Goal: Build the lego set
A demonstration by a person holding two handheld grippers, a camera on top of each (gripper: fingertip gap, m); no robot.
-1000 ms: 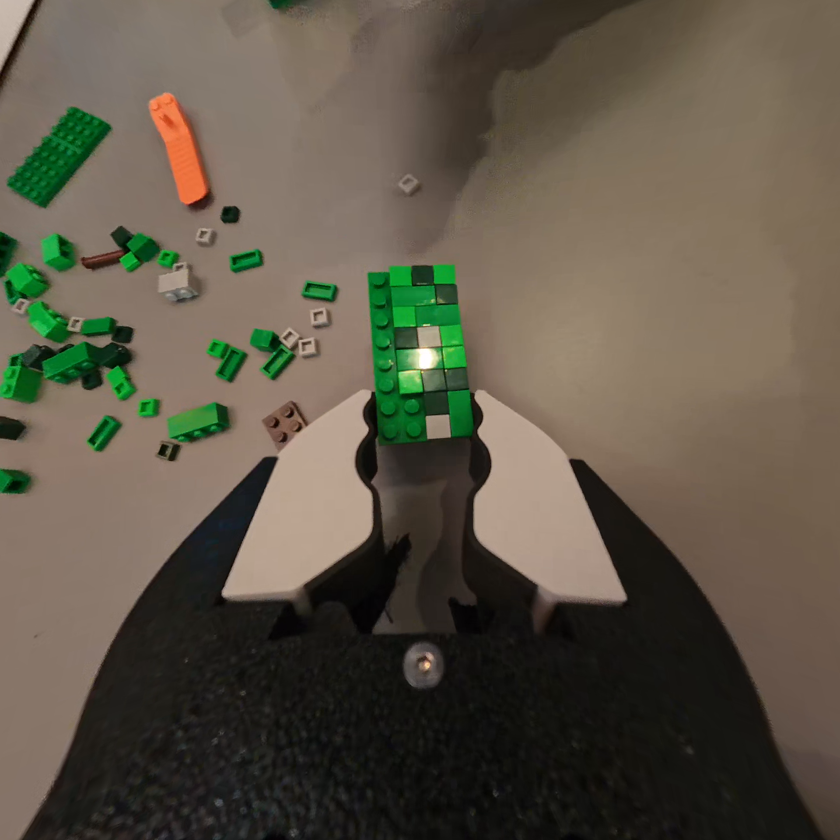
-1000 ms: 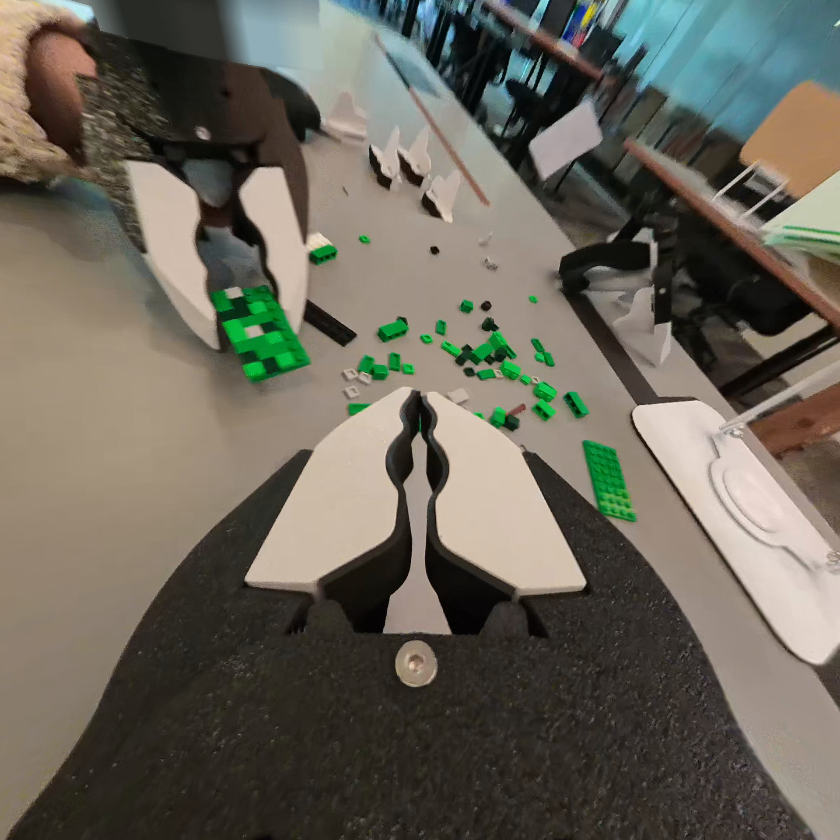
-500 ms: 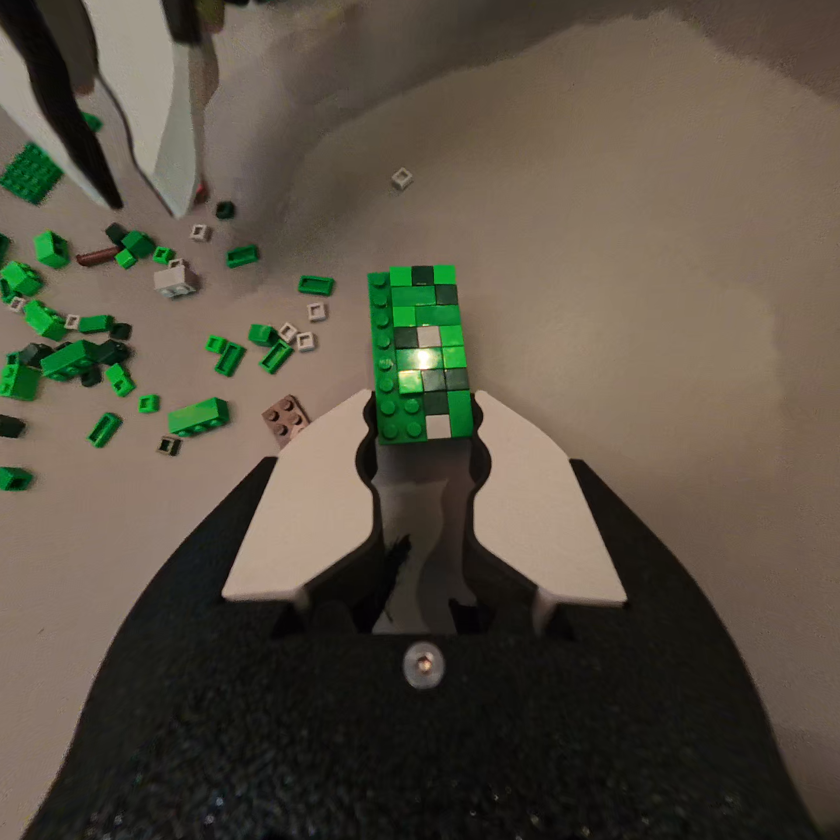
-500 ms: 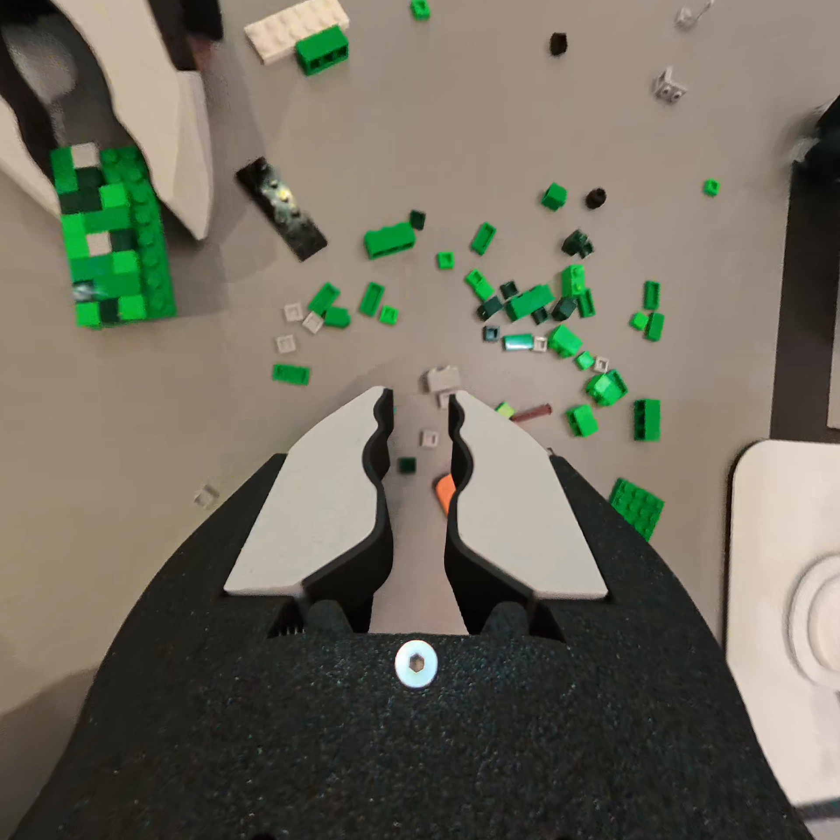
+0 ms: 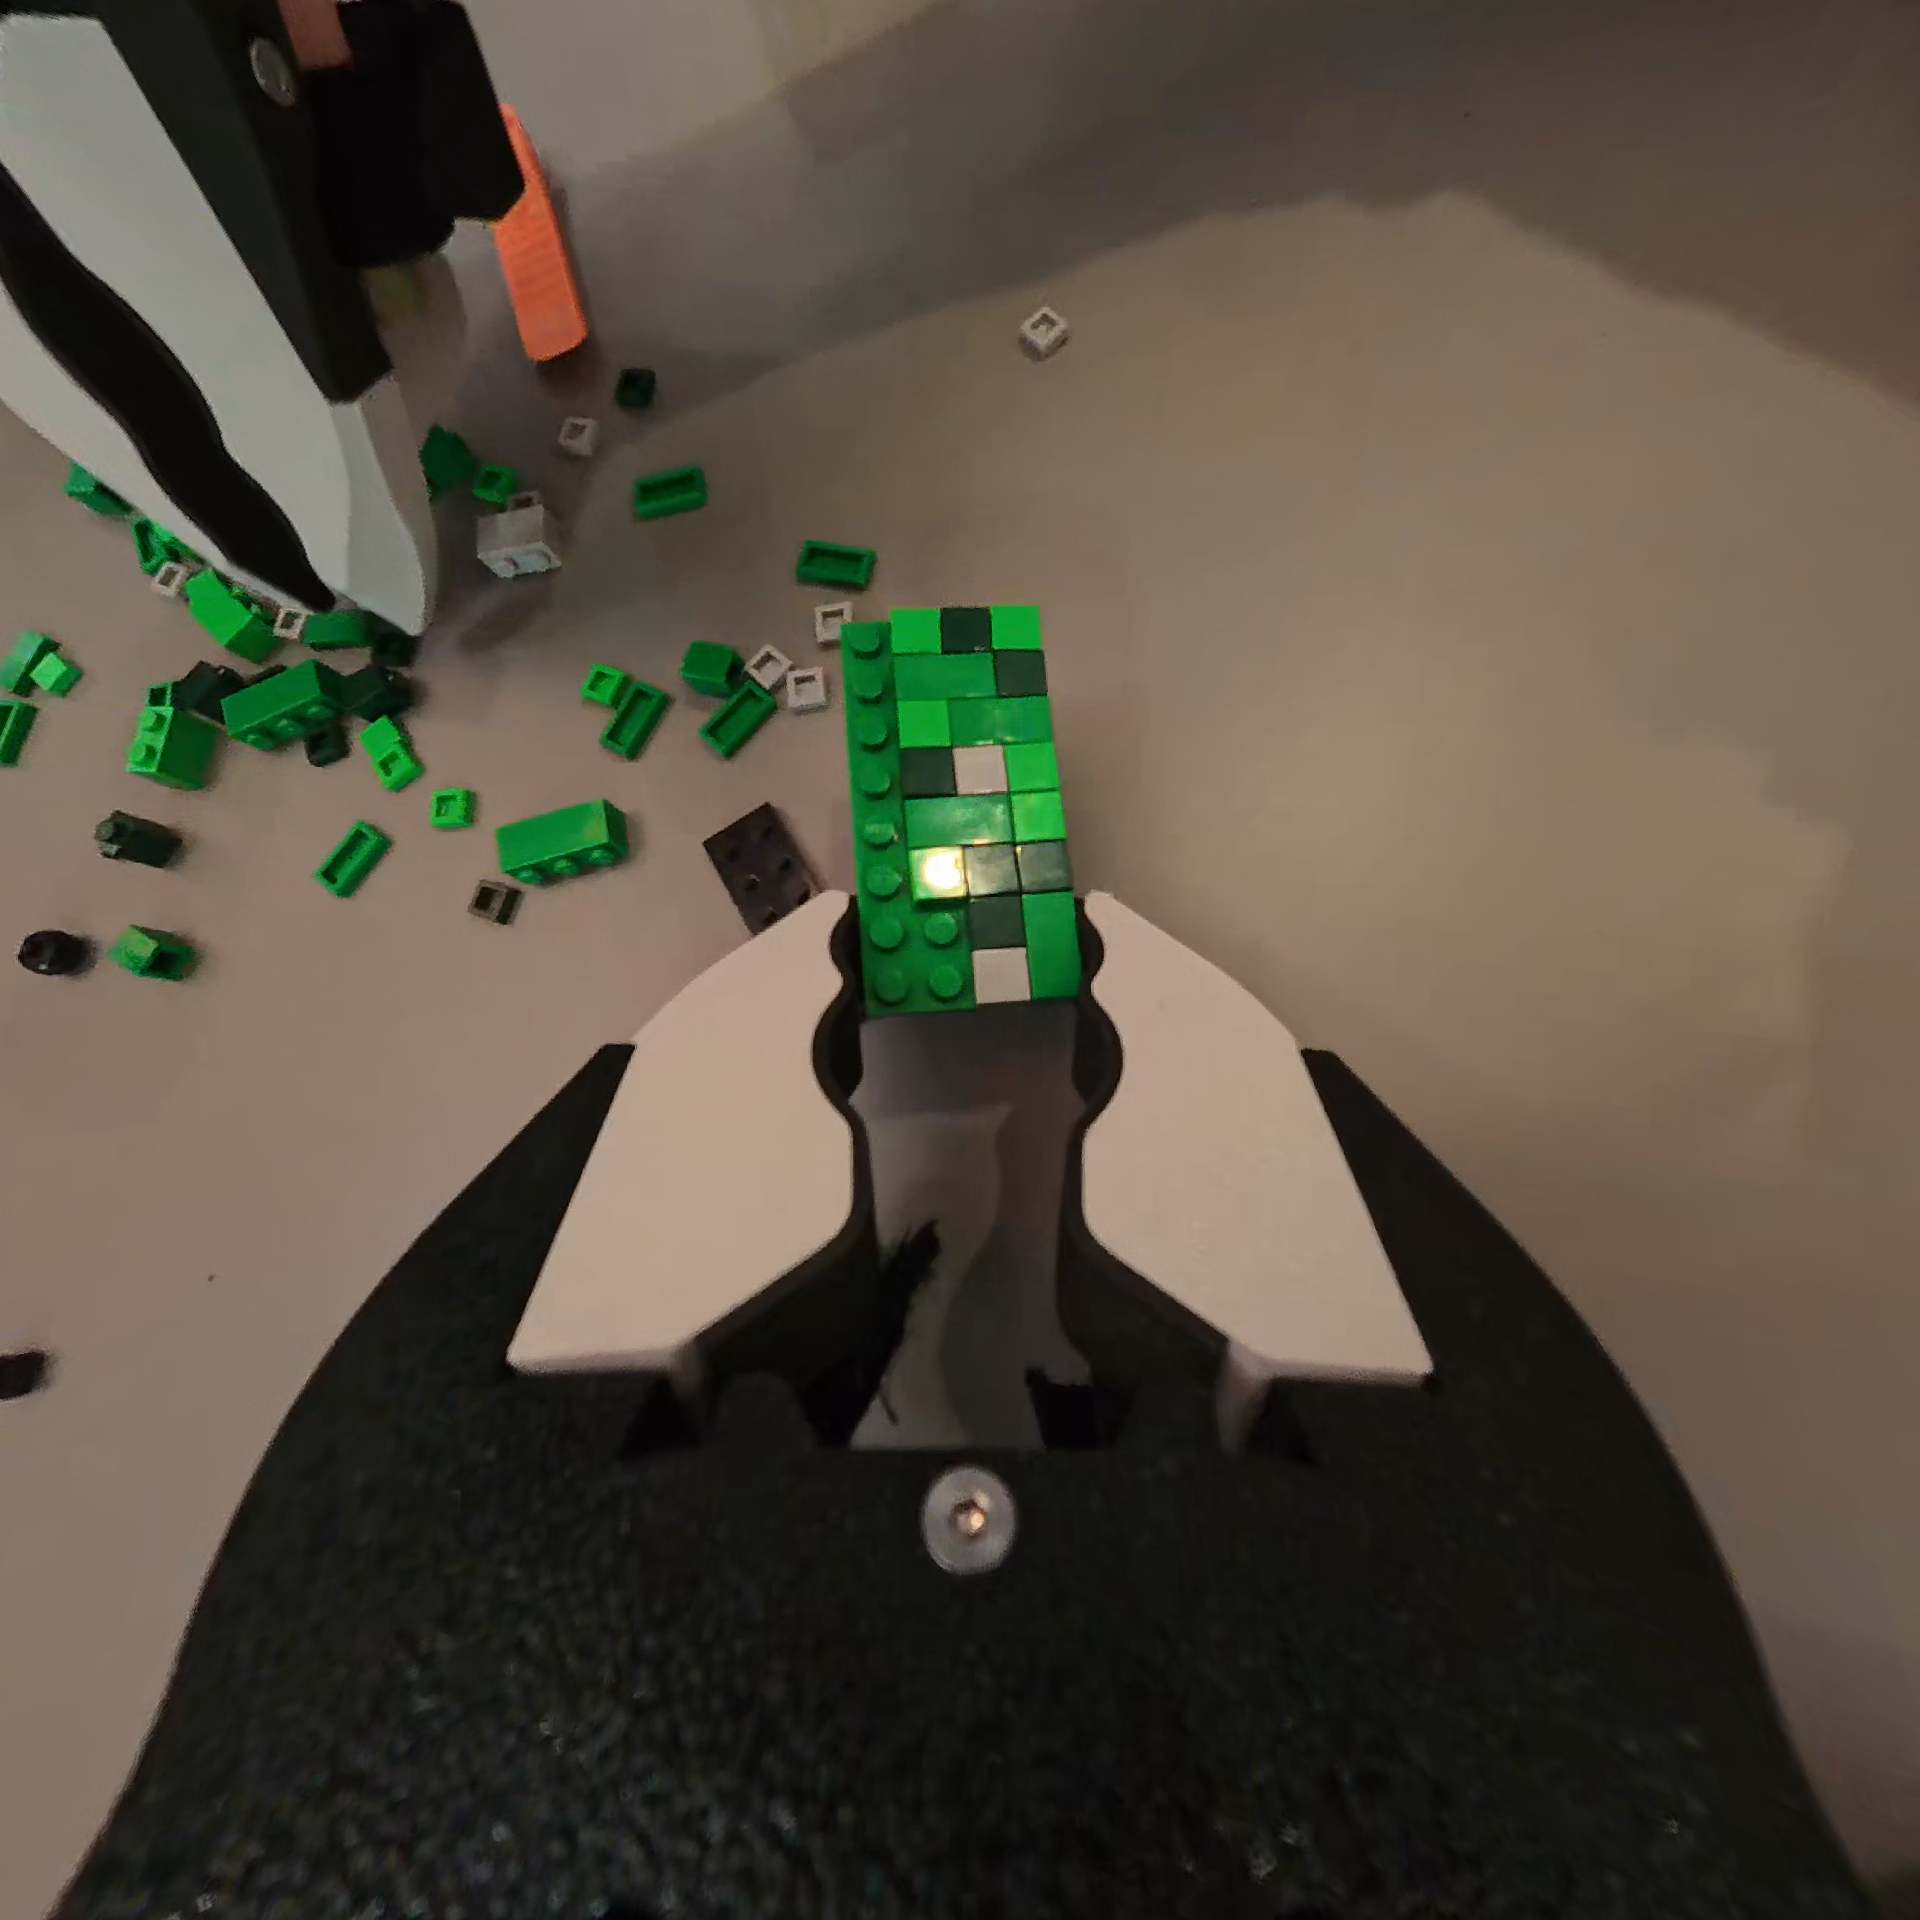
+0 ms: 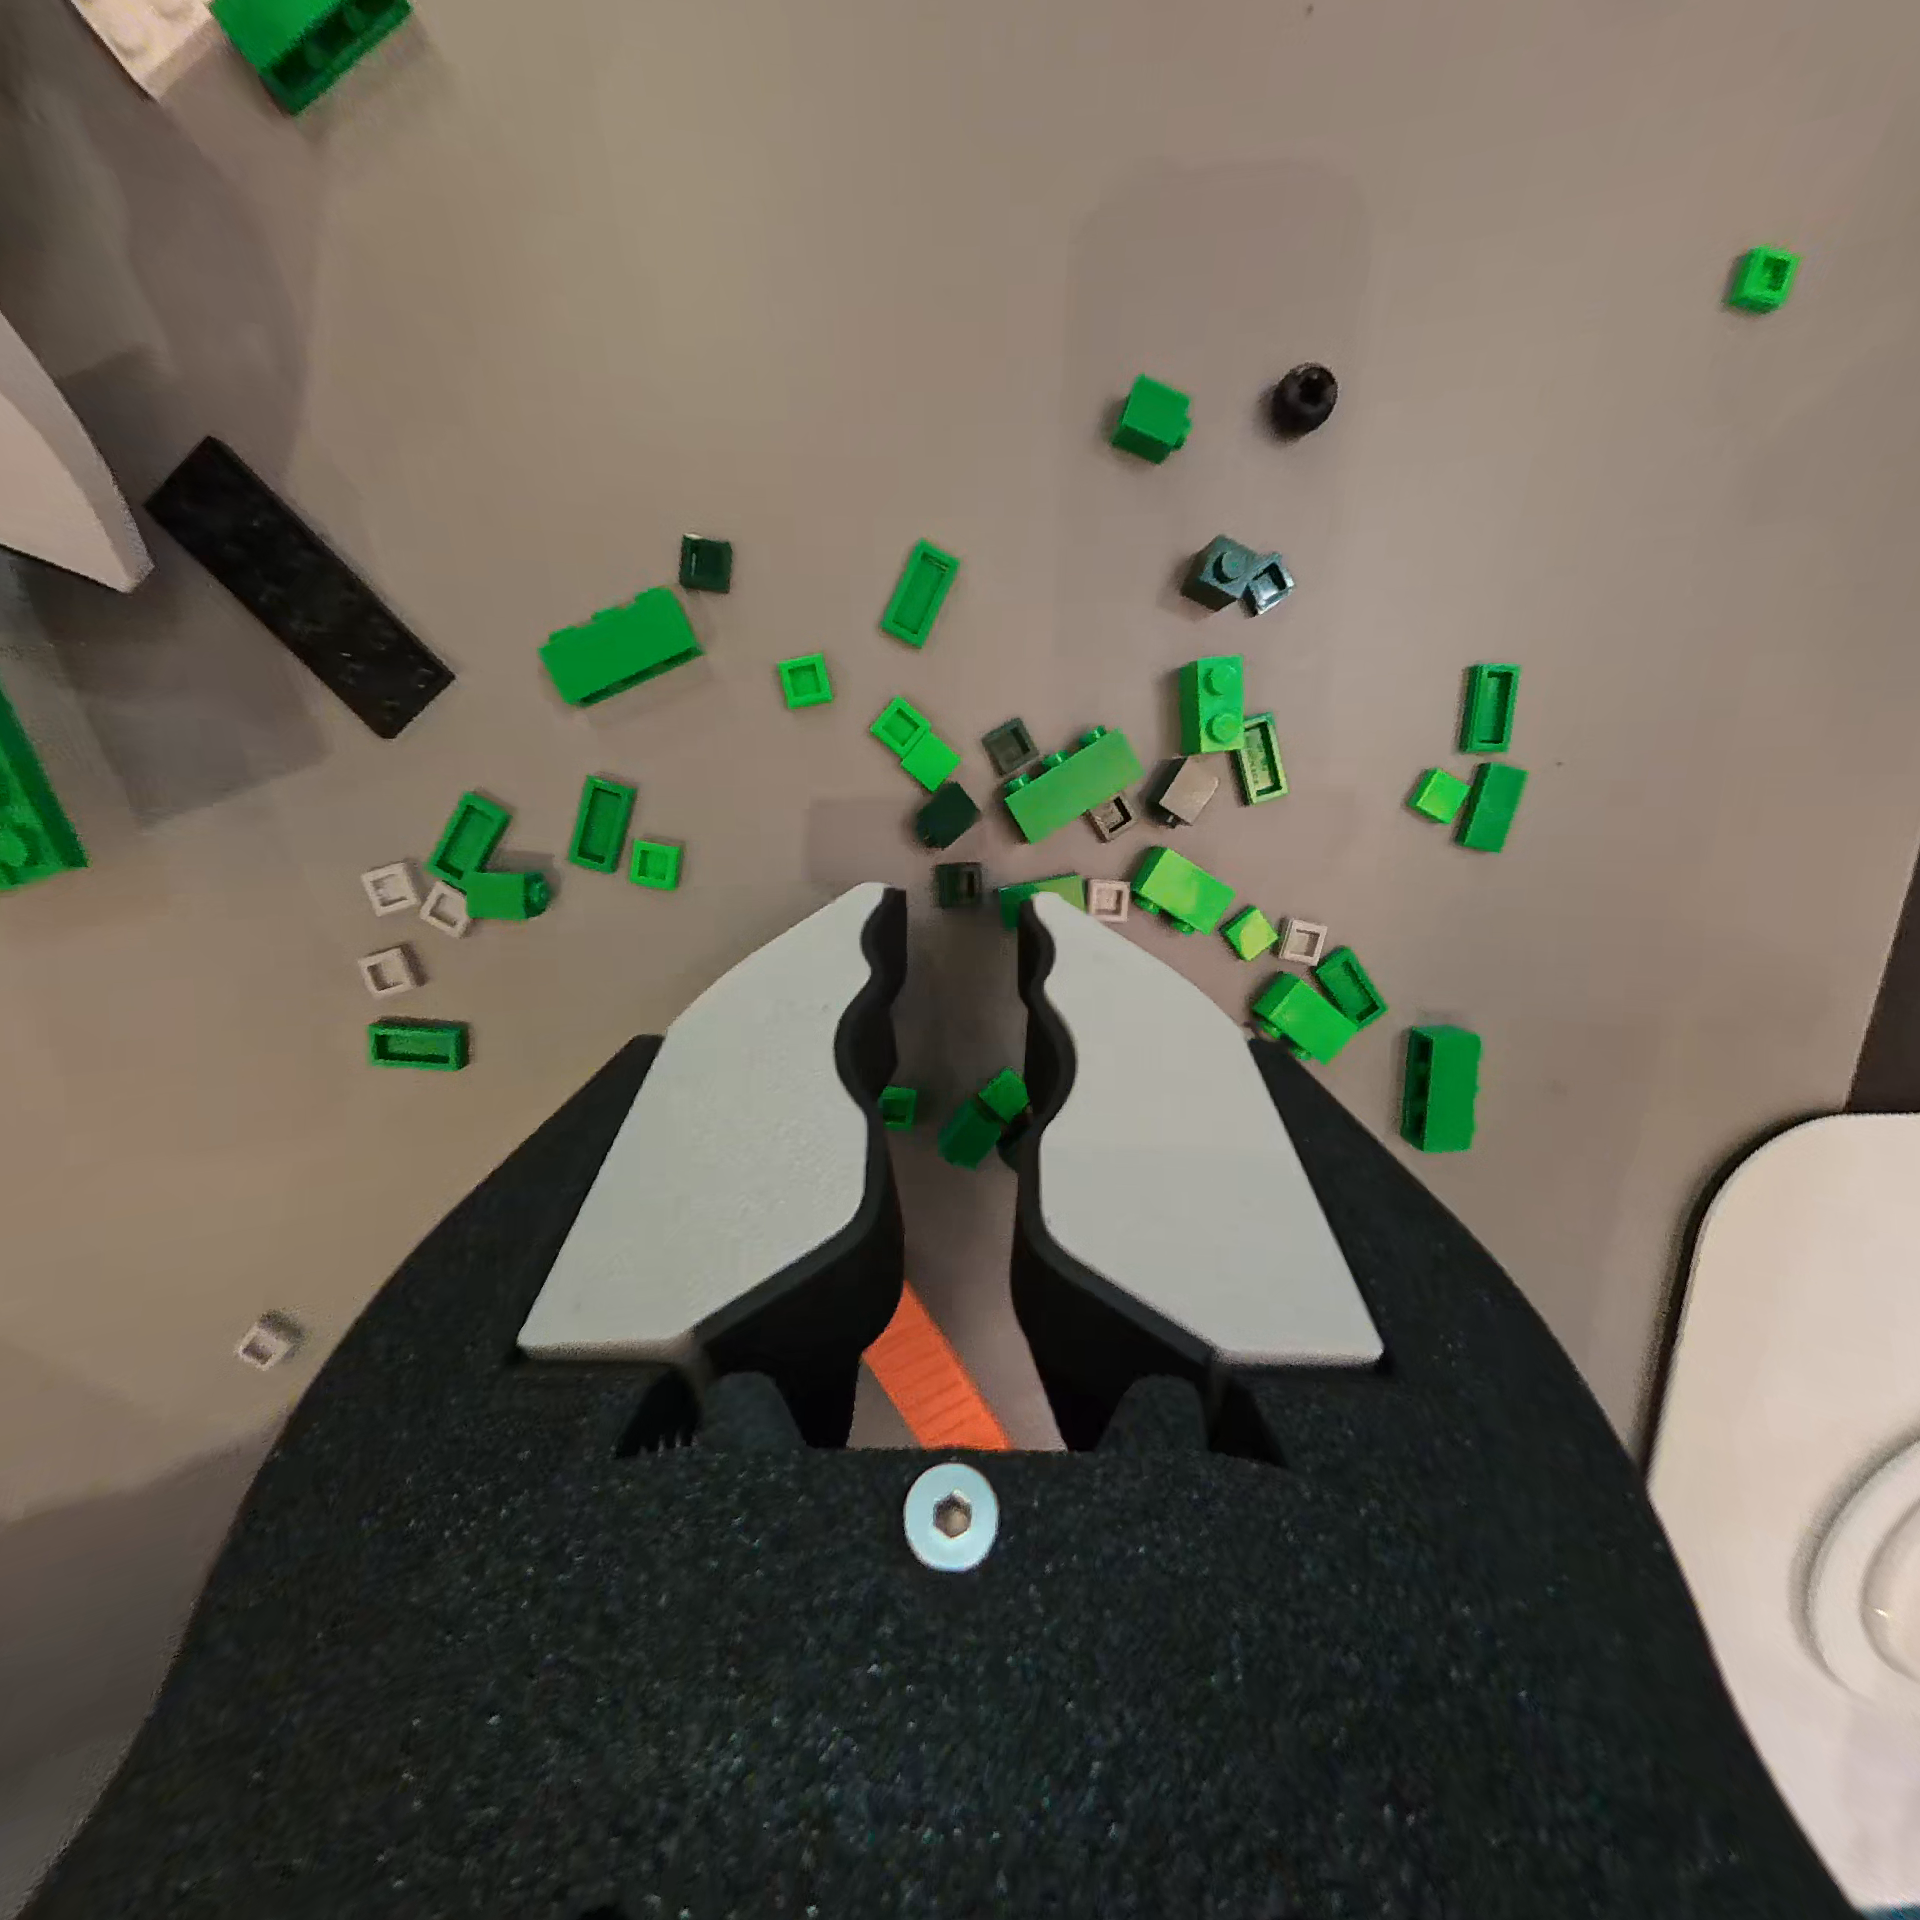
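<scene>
On the grey table (image 6: 1455,156), the left gripper (image 5: 966,935) clamps the green plate (image 5: 961,810), mostly tiled, one stud row bare. The right gripper (image 6: 961,914), parted and empty, hangs over loose bricks (image 6: 1070,795); much building remains.

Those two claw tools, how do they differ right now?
The left tool is clamped on the green tiled plate; the right tool holds nothing. The left's fingers press the plate's sides; the right's stand apart, open. The left sits off the pile; the right hangs over the loose bricks. Both have pale fingers on black bodies.
</scene>
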